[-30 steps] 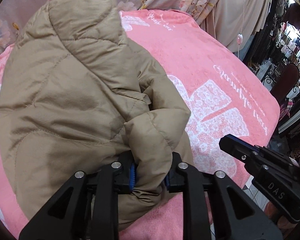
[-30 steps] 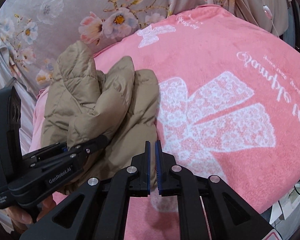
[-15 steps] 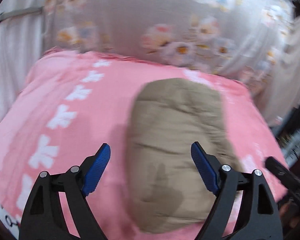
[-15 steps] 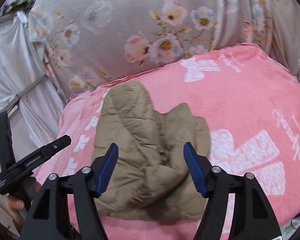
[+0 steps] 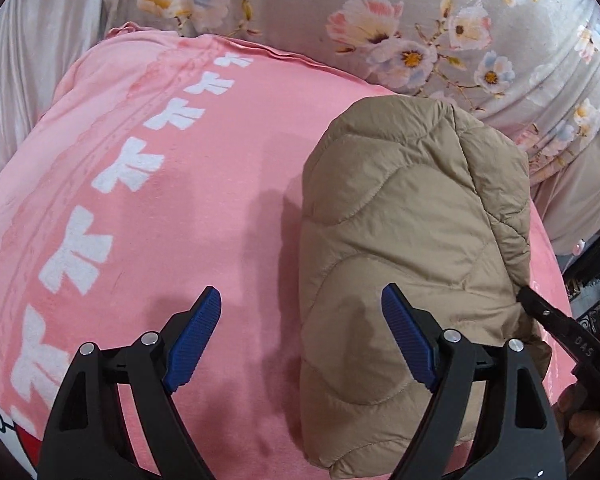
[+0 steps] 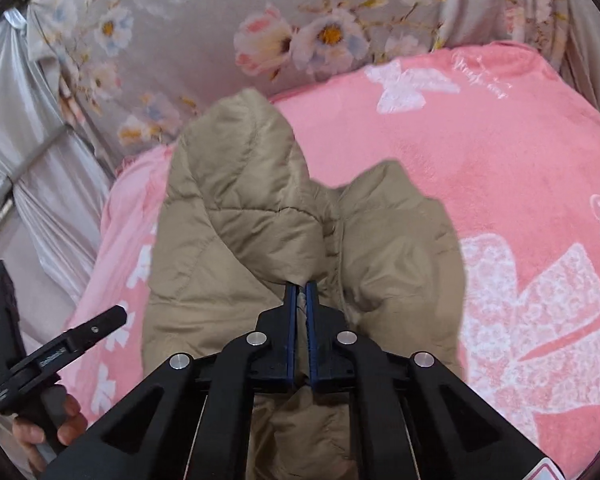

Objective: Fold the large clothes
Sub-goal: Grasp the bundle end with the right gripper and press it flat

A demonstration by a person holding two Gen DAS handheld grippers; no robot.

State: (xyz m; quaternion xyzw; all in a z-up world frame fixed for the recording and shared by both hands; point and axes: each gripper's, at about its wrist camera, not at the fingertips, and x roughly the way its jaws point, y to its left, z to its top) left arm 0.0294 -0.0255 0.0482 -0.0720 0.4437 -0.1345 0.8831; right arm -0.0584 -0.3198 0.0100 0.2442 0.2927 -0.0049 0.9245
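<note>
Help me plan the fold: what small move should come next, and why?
Probably lift the right tongs a little and carry the pinched flap across the tan quilted jacket. They are shut on its fabric, while the left tongs hang open and empty over the pink blanket.

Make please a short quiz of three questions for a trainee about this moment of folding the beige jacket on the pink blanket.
1. True or false: the right gripper is shut on a fold of the beige quilted jacket.
2. What lies between the pads of the left gripper? A) only the jacket's sleeve, pinched; B) part of the pink blanket and an edge of the jacket, neither pinched; C) the floral curtain.
3. Fill in: behind the blanket hangs a grey fabric printed with ____.

Key:
1. True; a bit of fabric sits between its blue pads.
2. B; its jaws stand wide open above them.
3. Flowers.
</note>
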